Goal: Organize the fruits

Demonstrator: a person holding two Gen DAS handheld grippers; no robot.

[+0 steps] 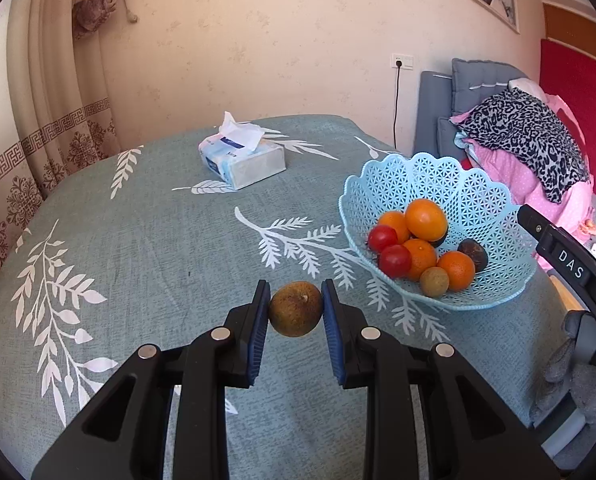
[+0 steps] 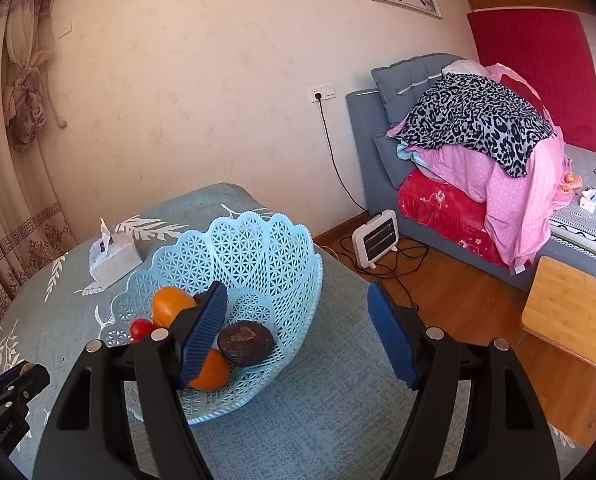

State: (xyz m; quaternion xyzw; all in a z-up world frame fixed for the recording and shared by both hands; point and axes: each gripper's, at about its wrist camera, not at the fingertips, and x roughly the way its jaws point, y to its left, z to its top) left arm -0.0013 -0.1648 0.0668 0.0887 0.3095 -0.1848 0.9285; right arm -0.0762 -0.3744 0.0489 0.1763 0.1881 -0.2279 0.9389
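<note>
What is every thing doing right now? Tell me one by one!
Left gripper: shut on the brown fruit.
Brown fruit: pinched, outside the basket.
Right gripper: open, holding nothing.
Blue basket: upright, holding fruit.
Tissue box: open, tissue sticking out.

Tissue box (image 1: 241, 160): you'll find it near the counter's (image 1: 137, 248) far edge, one tissue sticking up.
Heater (image 2: 376, 238): white, on the wooden floor beyond the counter's far right corner.
Bedding (image 2: 478, 136): your leopard-print and pink pile lies on the grey bed.

Bright even daylight, soft shadows, sharp focus; fisheye bending, dark corners
</note>
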